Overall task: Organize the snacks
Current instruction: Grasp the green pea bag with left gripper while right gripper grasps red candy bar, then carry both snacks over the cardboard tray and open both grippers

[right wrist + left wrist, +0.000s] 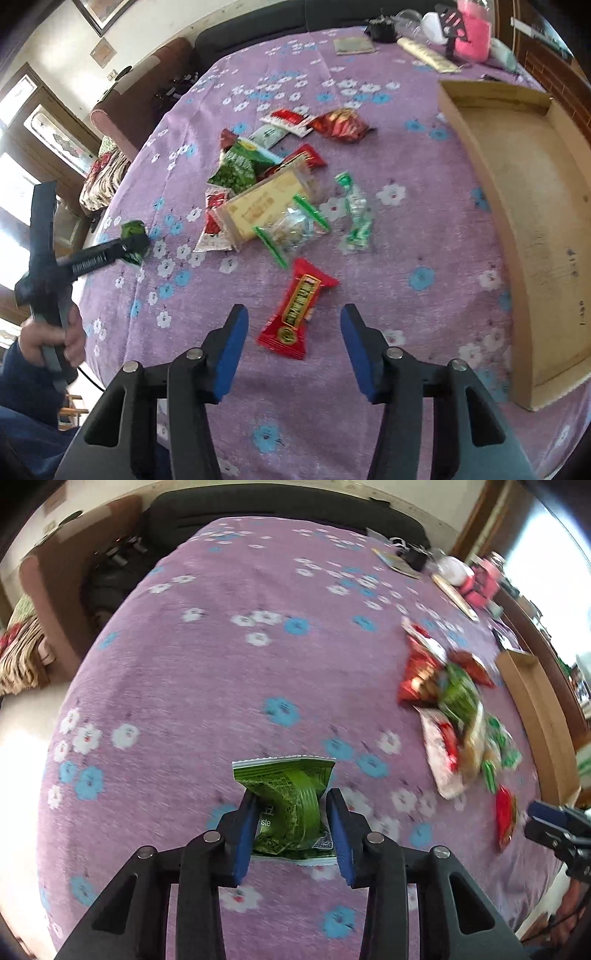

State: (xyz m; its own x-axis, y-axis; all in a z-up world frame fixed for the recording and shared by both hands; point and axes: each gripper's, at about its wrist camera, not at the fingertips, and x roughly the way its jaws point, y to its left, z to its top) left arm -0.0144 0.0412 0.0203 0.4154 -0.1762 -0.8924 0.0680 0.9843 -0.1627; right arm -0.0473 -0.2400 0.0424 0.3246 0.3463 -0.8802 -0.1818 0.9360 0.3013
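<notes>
A crumpled green snack packet (291, 805) with a white serrated top edge lies on the bench (184, 686), well to the left of the snack pile (273, 184). In that pile, a pale yellow box (258, 210) lies tilted at the middle. A green leafy bag (236, 170) sits just beyond the box, and a shiny red bag (341, 125) farther back. A clear pouch with green strips (295, 229) touches the box's near side. A red wrapped bar (297, 310) lies flat, nearer than the pile and apart from it.
</notes>
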